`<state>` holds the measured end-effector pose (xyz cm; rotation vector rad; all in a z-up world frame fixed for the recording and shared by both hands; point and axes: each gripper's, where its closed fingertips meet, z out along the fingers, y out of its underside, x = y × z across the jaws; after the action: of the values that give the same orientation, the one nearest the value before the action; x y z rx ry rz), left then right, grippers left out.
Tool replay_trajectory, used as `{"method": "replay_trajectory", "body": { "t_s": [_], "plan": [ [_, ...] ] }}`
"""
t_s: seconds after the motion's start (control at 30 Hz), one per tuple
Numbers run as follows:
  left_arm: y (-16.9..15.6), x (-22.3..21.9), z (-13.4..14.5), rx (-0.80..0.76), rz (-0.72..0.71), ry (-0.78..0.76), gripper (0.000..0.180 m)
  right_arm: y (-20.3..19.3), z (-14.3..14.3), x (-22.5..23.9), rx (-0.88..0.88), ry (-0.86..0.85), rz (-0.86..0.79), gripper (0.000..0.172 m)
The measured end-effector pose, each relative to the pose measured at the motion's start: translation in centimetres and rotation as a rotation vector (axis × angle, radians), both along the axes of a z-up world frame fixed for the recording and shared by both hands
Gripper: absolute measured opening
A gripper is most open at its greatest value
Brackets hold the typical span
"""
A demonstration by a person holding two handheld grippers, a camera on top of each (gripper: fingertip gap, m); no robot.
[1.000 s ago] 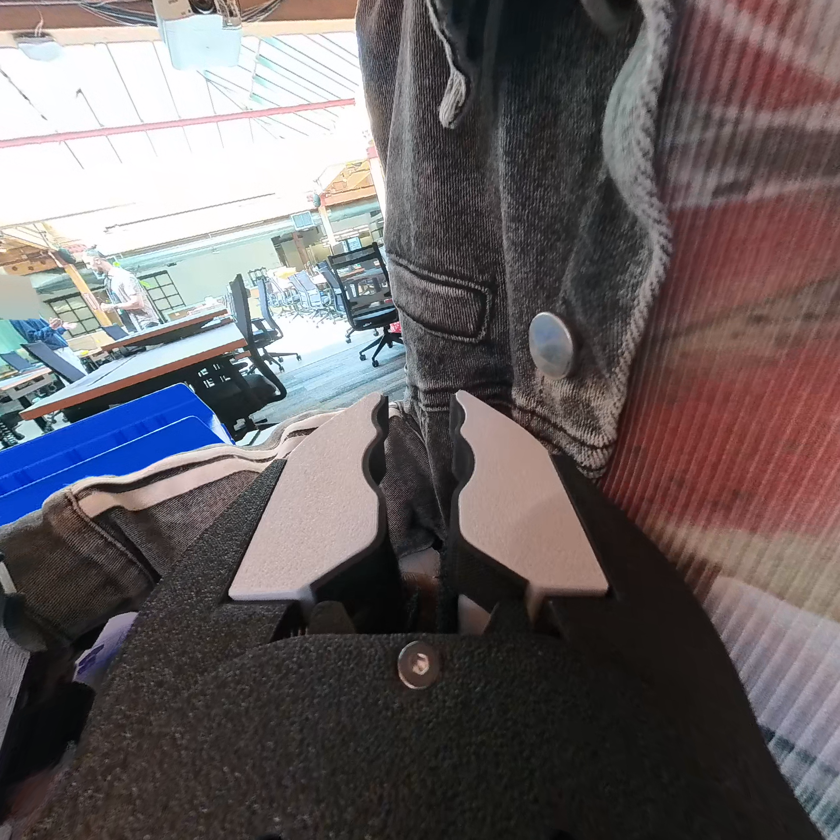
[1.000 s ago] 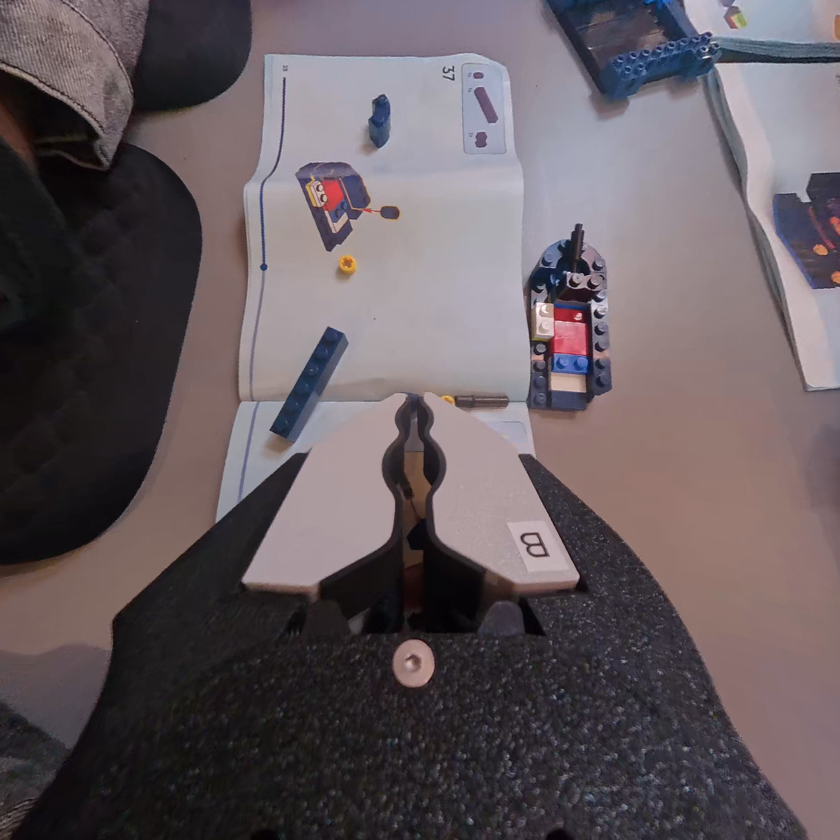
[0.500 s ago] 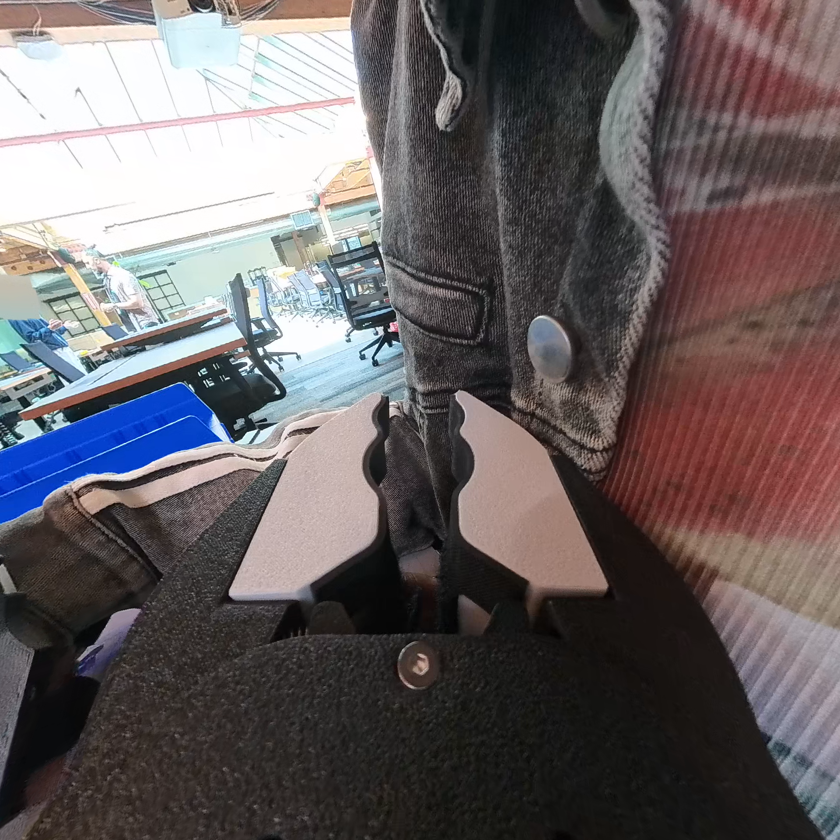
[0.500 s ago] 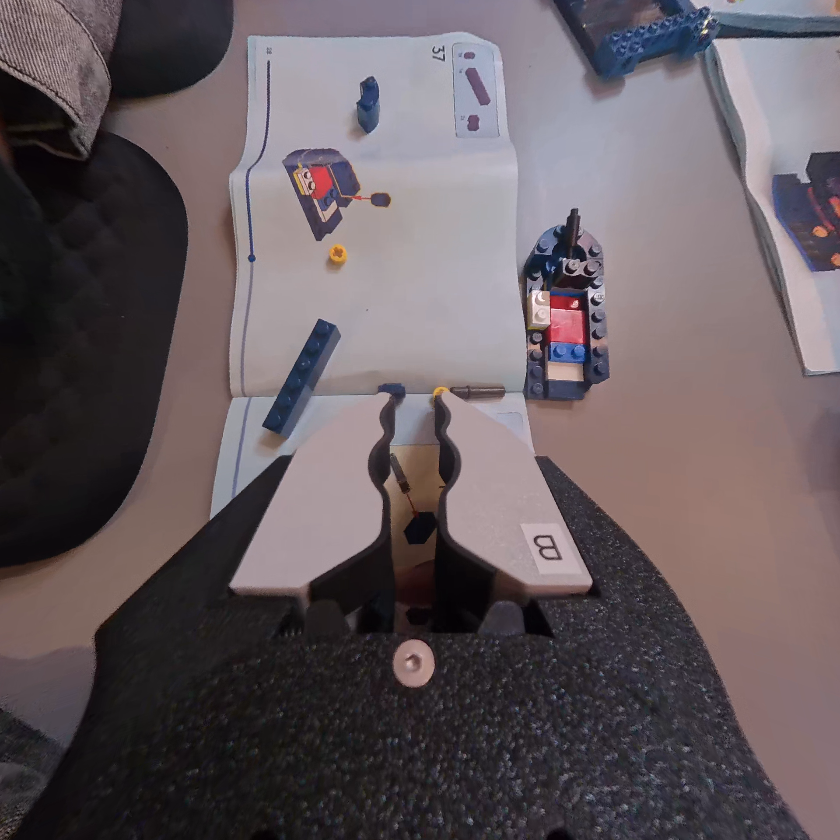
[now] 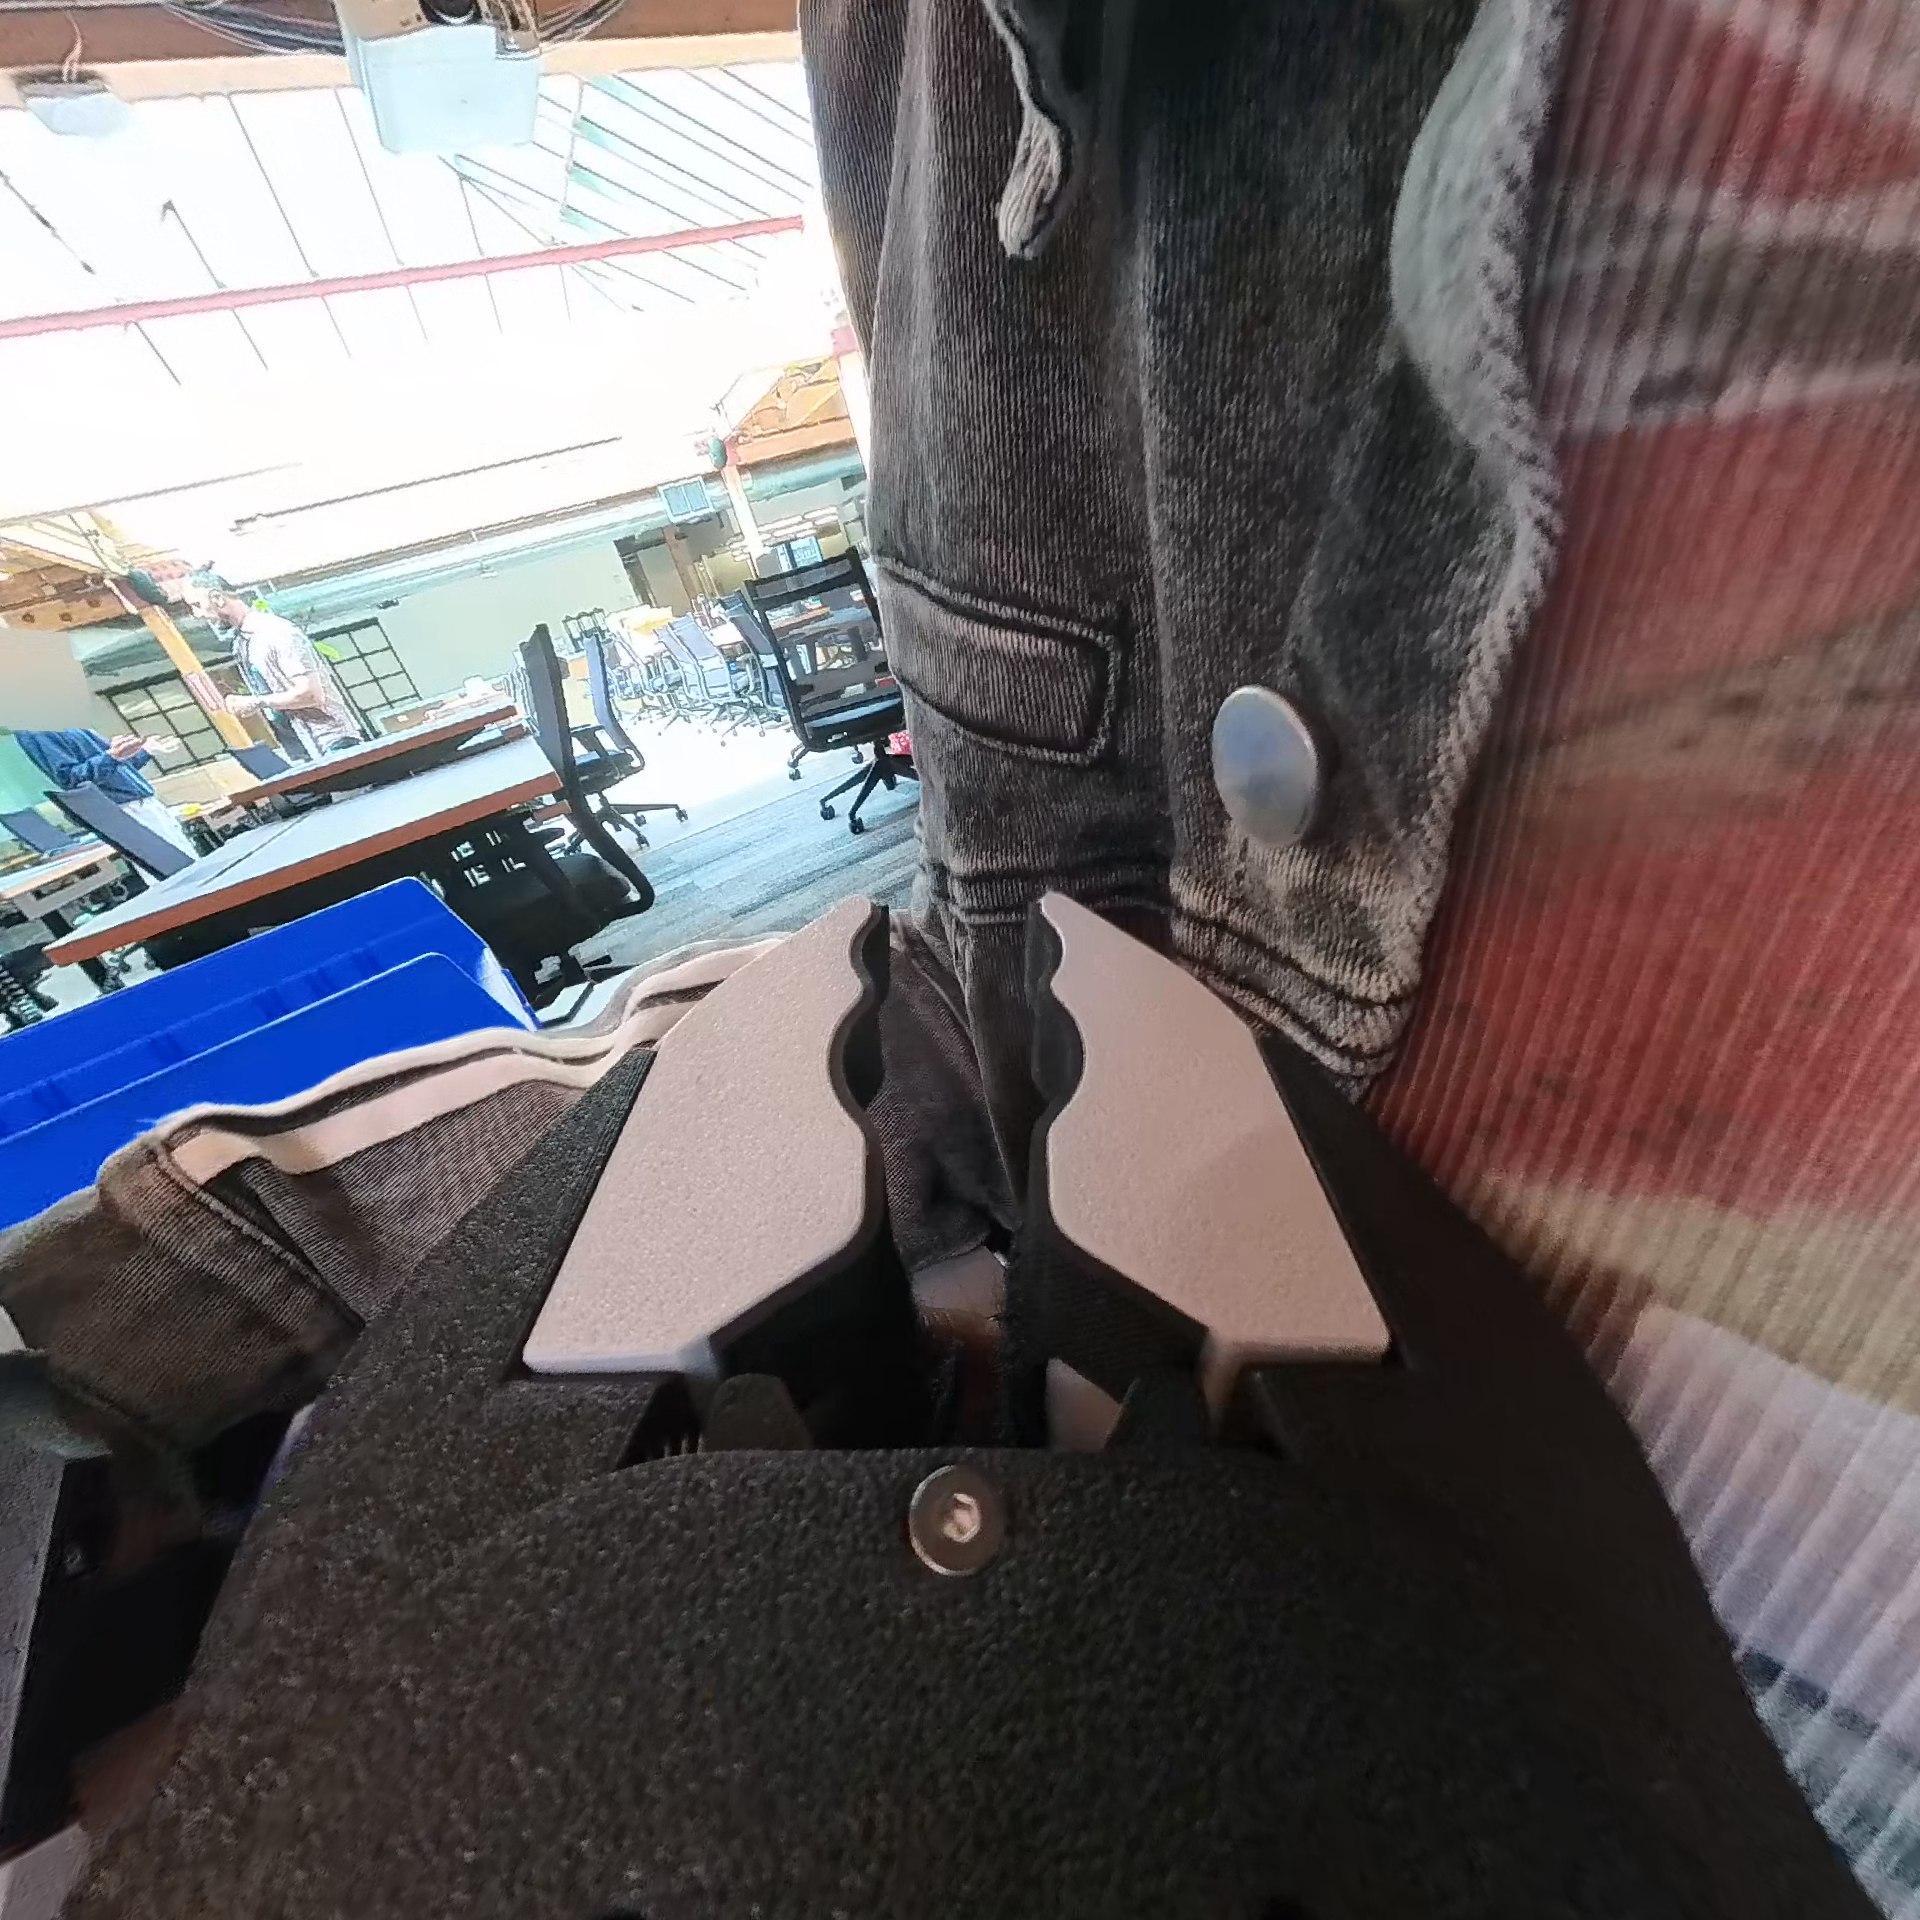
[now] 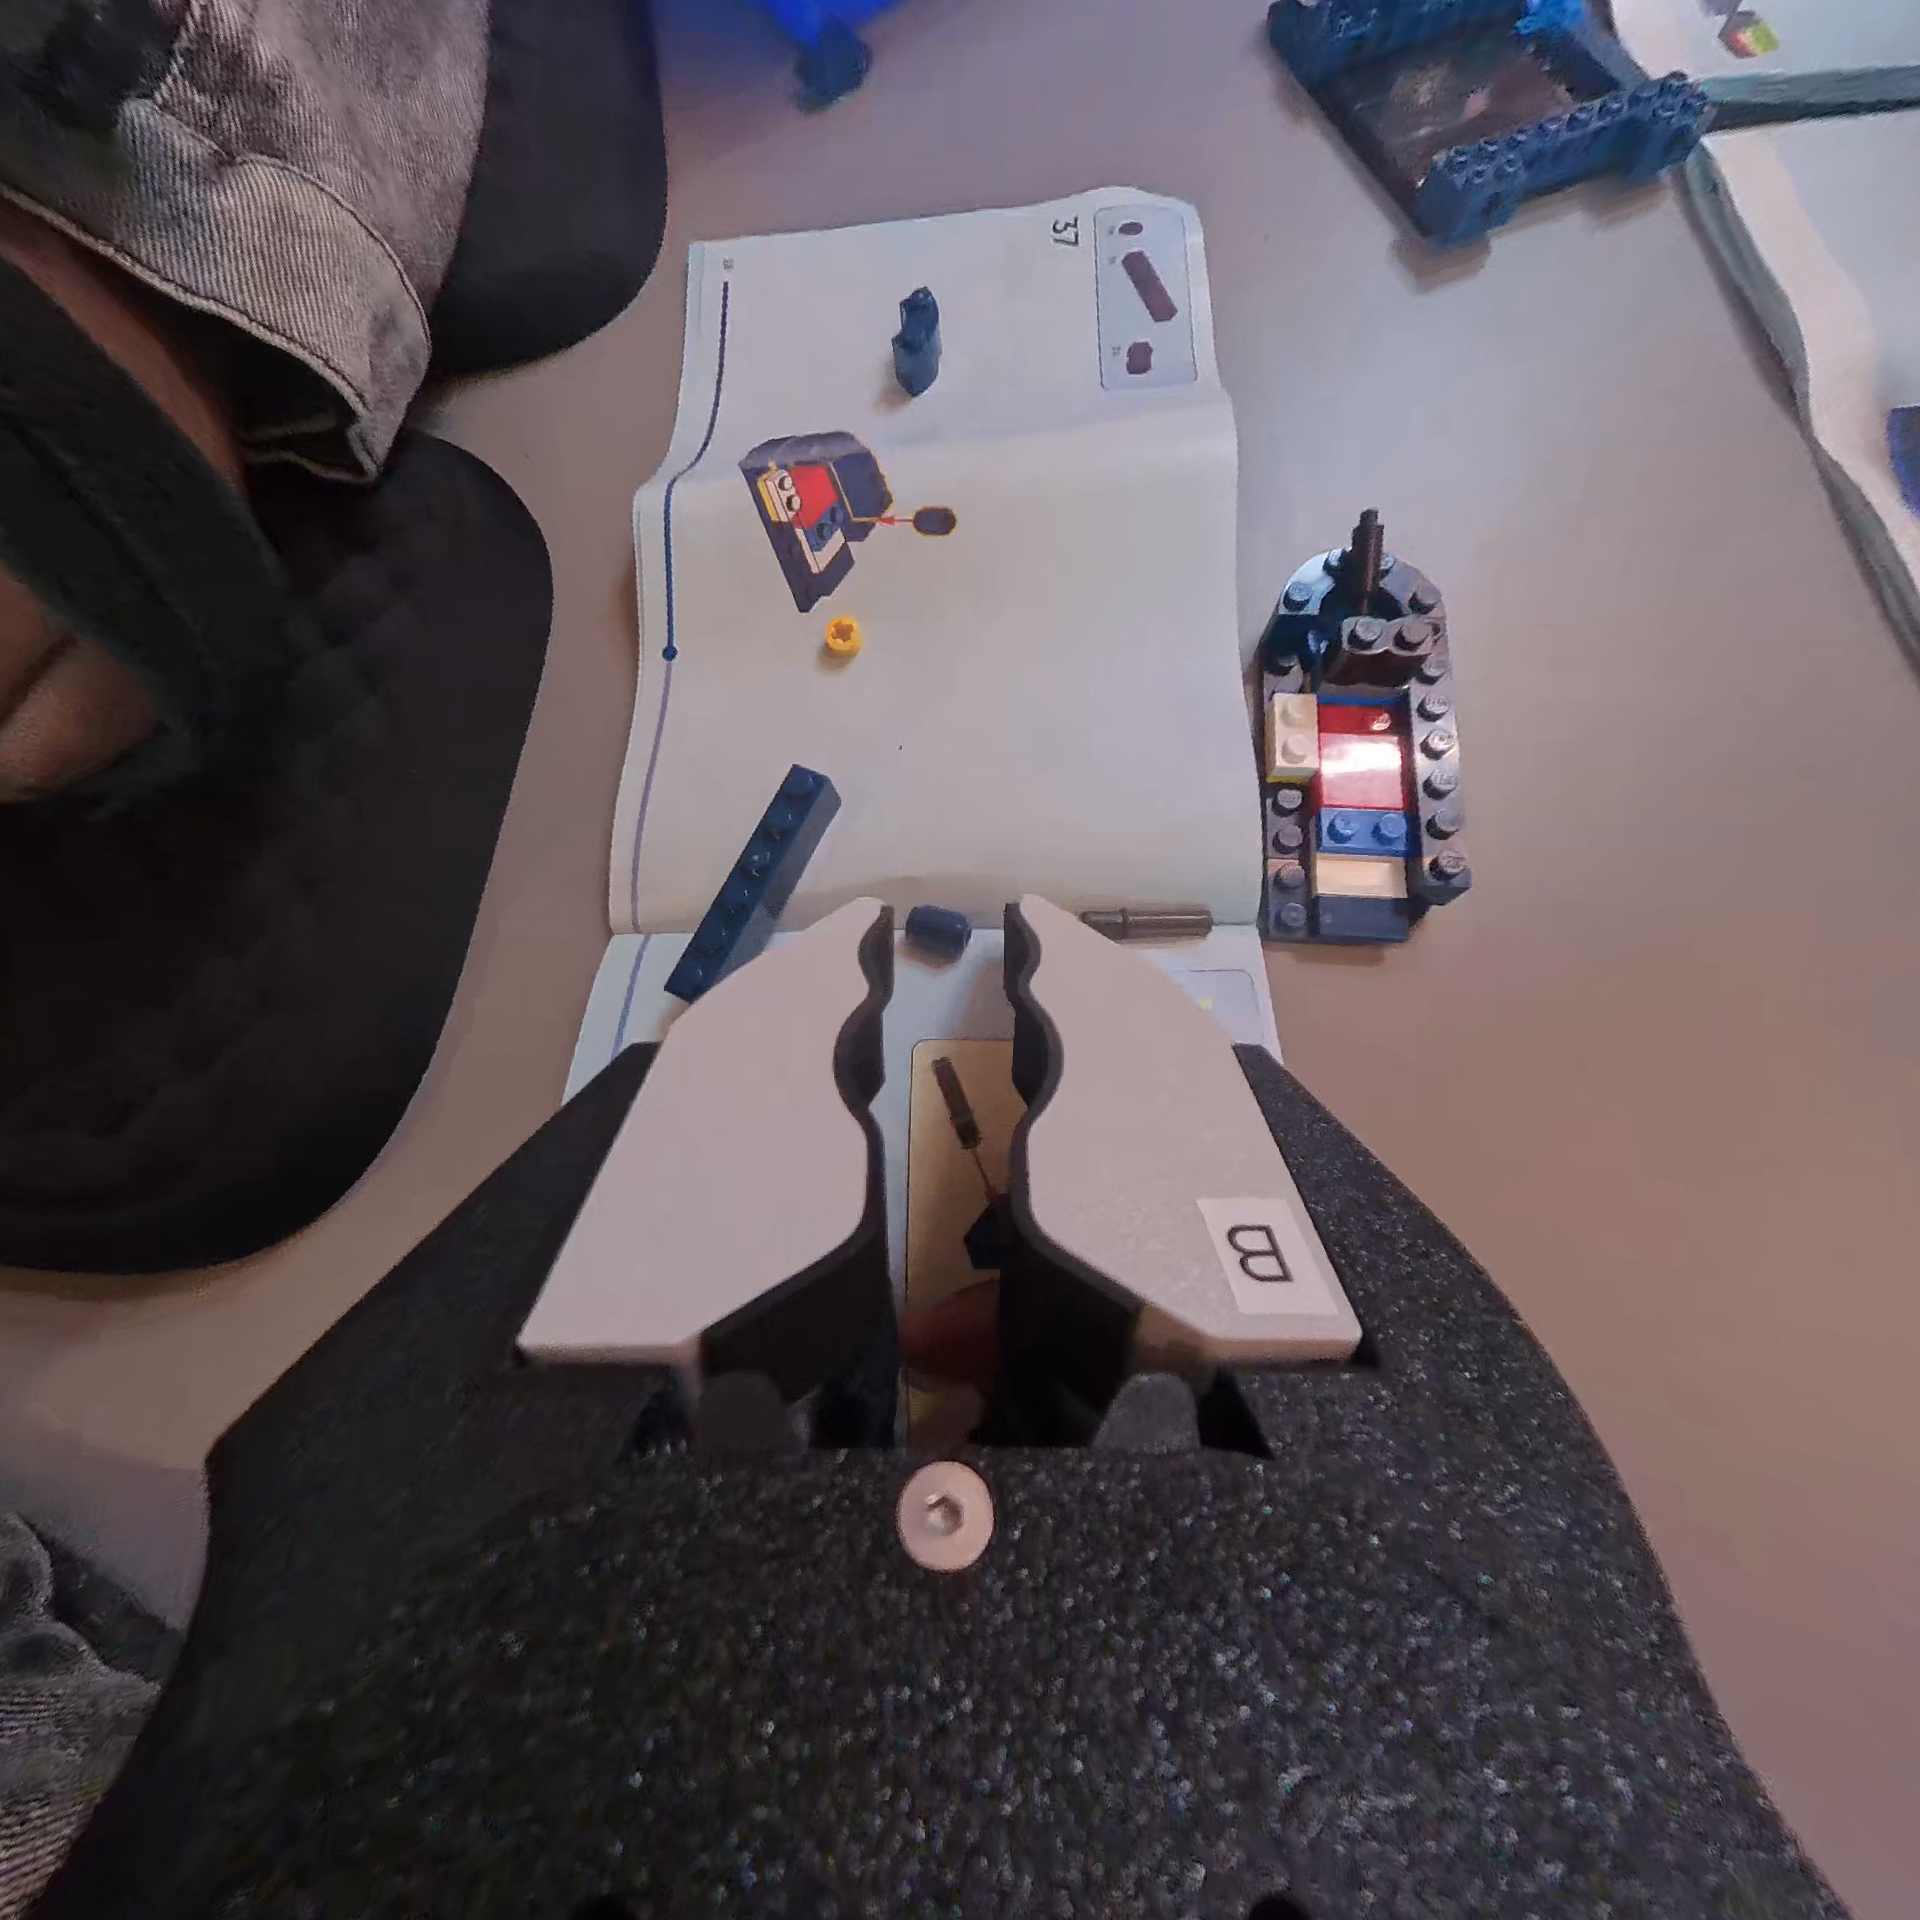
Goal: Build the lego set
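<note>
My right gripper (image 6: pixel 945 906) is open just above an open instruction booklet (image 6: pixel 1039 675) on the table. A small dark blue round piece (image 6: pixel 937 928) lies on the page between the fingertips, and neither pad touches it. A long dark blue brick (image 6: pixel 756 878) lies to the left of the tips and a dark pin (image 6: pixel 1148 922) to the right. A small boat-shaped brick build (image 6: pixel 1356 758) stands right of the booklet. My left gripper (image 5: pixel 958 906) is open and points at a person's grey denim jacket (image 5: pixel 1091 520). I see nothing pressed between its pads.
A yellow round piece (image 6: pixel 843 635) and a dark blue upright piece (image 6: pixel 915 338) lie on the page. A blue brick structure (image 6: pixel 1486 104) and a second booklet (image 6: pixel 1849 260) are at the far right. A black quilted pad (image 6: pixel 260 831) is on the left. A blue bin (image 5: pixel 239 1029) shows in the left wrist view. My right fingertips sit around 25 cm from my left ones. From my right tips it is roughly 25 cm to the blue brick structure (image 6: pixel 1486 104); from my left, 45 cm.
My right gripper opened from shut and drew back a little. The small dark blue piece now lies in plain view between its tips. The left gripper has not moved.
</note>
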<state>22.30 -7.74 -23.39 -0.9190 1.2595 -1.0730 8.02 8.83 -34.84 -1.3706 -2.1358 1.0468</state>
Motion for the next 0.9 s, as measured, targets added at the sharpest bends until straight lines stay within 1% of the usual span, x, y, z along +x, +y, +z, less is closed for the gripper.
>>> {"method": "replay_trajectory", "body": {
  "t_s": [0.07, 0.2, 0.27, 0.43, 0.5, 0.53, 0.6, 0.67, 0.7, 0.73, 0.77, 0.8, 0.83, 0.9],
  "plan": [
    [-0.1, 0.0, -0.1, 0.011, -0.001, 0.006, 0.024, -0.2, -0.5, 0.2, -0.005, -0.028, 0.015, 0.020],
    [-0.2, 0.1, -0.2, 0.019, -0.003, 0.011, 0.025, -0.3, -0.3, 0.1, -0.011, 0.000, 0.026, 0.017],
    [-0.2, 0.1, -0.1, 0.015, -0.002, 0.009, 0.025, -0.3, -0.5, 0.1, -0.009, -0.004, 0.033, 0.012],
    [0.4, -0.2, 0.5, -0.018, 0.020, -0.024, 0.026, -0.6, -0.5, 0.2, 0.004, -0.007, 0.060, 0.012],
    [1.6, -0.8, 1.2, -0.066, 0.077, -0.049, 0.026, -0.4, -0.2, 0.0, 0.028, 0.017, 0.054, 0.011],
    [2.9, -1.6, 1.8, -0.095, 0.146, -0.060, 0.027, -0.2, 0.2, -0.2, 0.042, 0.042, 0.044, 0.011],
    [6.7, -4.7, 3.7, -0.153, 0.354, -0.126, 0.030, 0.6, 1.4, -0.6, 0.099, 0.115, 0.010, 0.011],
    [11.5, -10.4, 5.0, -0.281, 0.645, -0.226, 0.030, 1.4, 3.6, -1.3, 0.186, 0.246, -0.036, 0.012],
    [13.6, -13.7, 4.8, -0.387, 0.773, -0.281, 0.029, 1.7, 5.2, -1.8, 0.232, 0.331, -0.059, 0.011],
    [15.2, -16.4, 3.9, -0.506, 0.862, -0.325, 0.030, 1.7, 7.0, -2.2, 0.278, 0.428, -0.078, 0.011],
    [16.3, -18.4, 2.6, -0.624, 0.907, -0.356, 0.031, 1.6, 8.9, -2.7, 0.319, 0.533, -0.095, 0.011],
    [16.7, -19.4, 1.6, -0.730, 0.892, -0.385, 0.032, 1.3, 10.6, -3.0, 0.356, 0.635, -0.113, 0.012],
    [16.7, -19.5, 1.0, -0.820, 0.820, -0.423, 0.032, 0.9, 11.9, -3.2, 0.386, 0.712, -0.117, 0.011],
    [16.4, -18.9, 0.9, -0.976, 0.641, -0.494, 0.032, 0.1, 13.0, -3.5, 0.446, 0.780, -0.117, 0.011]
  ]
}}
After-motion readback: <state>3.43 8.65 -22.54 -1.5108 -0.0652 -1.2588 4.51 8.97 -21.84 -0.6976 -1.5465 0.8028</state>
